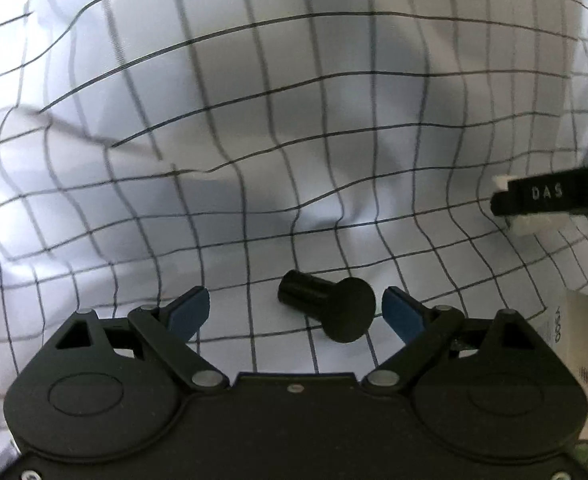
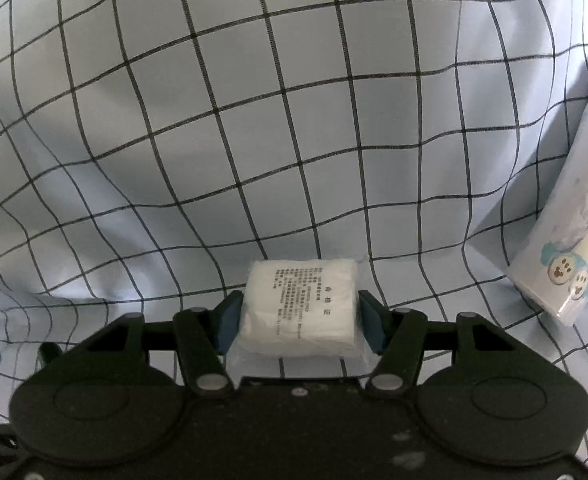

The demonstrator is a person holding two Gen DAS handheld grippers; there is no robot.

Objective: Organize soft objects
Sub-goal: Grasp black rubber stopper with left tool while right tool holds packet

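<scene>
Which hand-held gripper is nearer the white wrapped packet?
Right. The right hand-held gripper has the white wrapped packet between its pads, both touching its sides. The left hand-held gripper hangs open over a black mushroom-shaped plug, off to the packet's side.

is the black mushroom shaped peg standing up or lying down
Lying down. The black peg rests on its side on the checked cloth, stem pointing up-left, round cap facing the camera, between the open left gripper's fingers, untouched.

A rumpled white checked sheet (image 2: 254, 120) carries a white wrapped pack (image 2: 300, 312), a cartoon-printed packet (image 2: 570, 248) and a black peg (image 1: 328, 310).
</scene>
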